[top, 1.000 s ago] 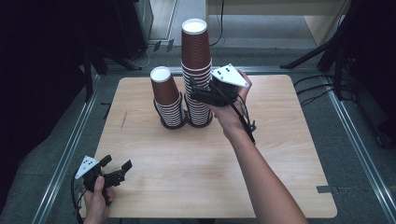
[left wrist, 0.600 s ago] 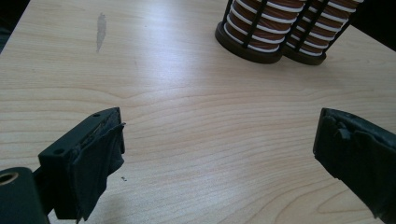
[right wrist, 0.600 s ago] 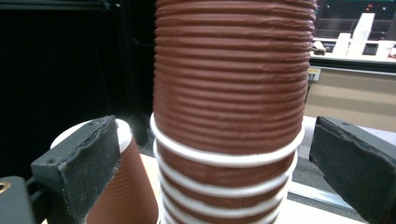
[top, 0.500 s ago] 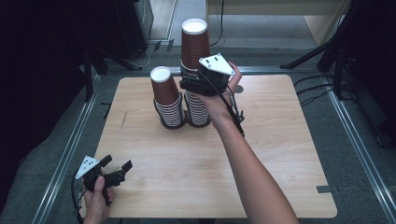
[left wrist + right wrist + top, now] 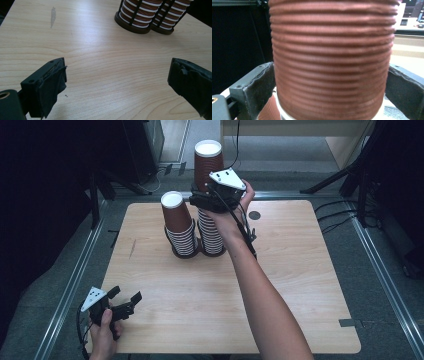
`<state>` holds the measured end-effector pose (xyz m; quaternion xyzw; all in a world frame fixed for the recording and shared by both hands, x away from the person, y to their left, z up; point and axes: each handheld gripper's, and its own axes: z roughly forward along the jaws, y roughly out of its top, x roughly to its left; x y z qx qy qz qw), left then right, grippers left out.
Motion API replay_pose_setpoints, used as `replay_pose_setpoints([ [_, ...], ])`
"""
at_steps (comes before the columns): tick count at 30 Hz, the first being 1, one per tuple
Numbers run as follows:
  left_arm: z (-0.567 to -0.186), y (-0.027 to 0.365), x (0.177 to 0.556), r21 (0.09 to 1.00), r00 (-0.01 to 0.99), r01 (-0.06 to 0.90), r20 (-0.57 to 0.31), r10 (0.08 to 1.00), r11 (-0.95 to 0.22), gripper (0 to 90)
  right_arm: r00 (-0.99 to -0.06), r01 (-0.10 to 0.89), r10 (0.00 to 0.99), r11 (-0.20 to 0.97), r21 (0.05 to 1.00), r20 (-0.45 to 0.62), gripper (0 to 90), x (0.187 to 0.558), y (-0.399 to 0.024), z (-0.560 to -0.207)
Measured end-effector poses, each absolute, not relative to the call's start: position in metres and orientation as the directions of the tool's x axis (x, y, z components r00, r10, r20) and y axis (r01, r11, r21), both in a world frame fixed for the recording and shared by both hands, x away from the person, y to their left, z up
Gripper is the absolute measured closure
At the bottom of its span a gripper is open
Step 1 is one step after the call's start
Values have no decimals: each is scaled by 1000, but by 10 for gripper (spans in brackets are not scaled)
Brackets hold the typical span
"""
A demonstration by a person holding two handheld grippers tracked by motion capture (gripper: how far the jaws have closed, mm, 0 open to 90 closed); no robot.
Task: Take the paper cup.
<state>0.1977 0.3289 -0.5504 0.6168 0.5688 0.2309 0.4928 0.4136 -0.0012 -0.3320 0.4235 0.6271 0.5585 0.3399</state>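
- My right gripper (image 5: 204,200) brackets the top cup (image 5: 332,60) of the tall stack (image 5: 211,232); jaws flank its ribbed wall, seemingly gripping.
- The stack's axis runs upright, so lifting goes straight up.
- My left gripper (image 5: 125,301) sits open, far off.

Light wooden table on a grey floor, dark surroundings

The wooden table (image 5: 300,285) stands on grey carpeted floor (image 5: 395,245) between two metal rails (image 5: 70,290). Black cables (image 5: 335,215) trail at the right; dark equipment stands (image 5: 100,175) crowd the dim left, and a pale cabinet (image 5: 300,127) sits behind.
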Motion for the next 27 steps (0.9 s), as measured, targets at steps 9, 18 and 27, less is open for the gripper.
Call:
replay_pose_setpoints([
  [9,-551,328,198,869,250,476,-278,927,132,22,-422,177,904,14,984,63,41,424,1,-332],
  [18,-551,328,198,869,250,477,-279,927,133,22,-410,156,912,38,987,30,85,422,2,-327],
  [27,-551,329,198,868,250,477,-282,926,136,22,-401,132,916,51,990,6,93,421,4,-324],
])
